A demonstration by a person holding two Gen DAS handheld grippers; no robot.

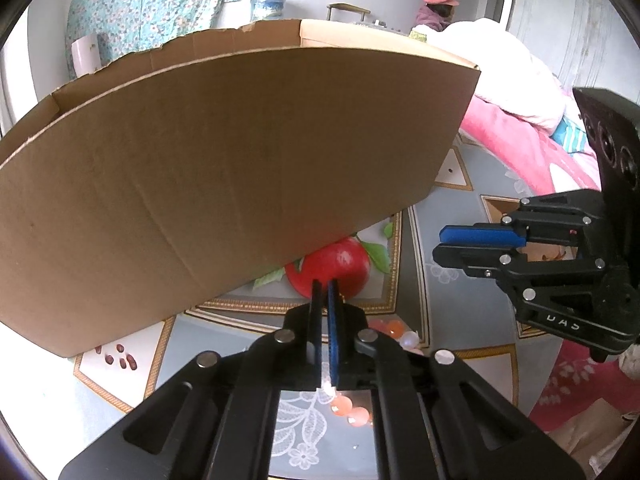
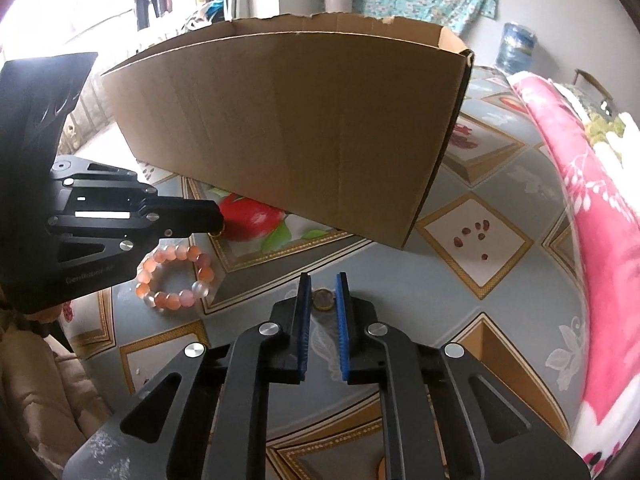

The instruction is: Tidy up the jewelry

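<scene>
**Grippers closing in beside the box**

Left wrist view: the left gripper [image 1: 325, 286] is pinched shut, apparently on nothing, above the bead bracelet [image 1: 352, 410] on the patterned counter [image 1: 448, 320], beside the cardboard box [image 1: 224, 168], the likely container.

Right wrist view: the right gripper [image 2: 323, 280] stands narrow, straddling a small ring [image 2: 325, 300], seemingly to pinch it.

The counter [image 2: 500, 184] was covered with a grey-blue cloth printed with gold-bordered diamonds and a red apple [image 2: 248, 216]. On it stood a large open cardboard box [image 2: 304, 136], with a bracelet of orange and pink beads [image 2: 176, 276] and a small round coin-like disc [image 2: 324, 300] lying in front of it. A scatter of small dark red seeds [image 2: 474, 236] lay on a white diamond near the box's corner.
</scene>
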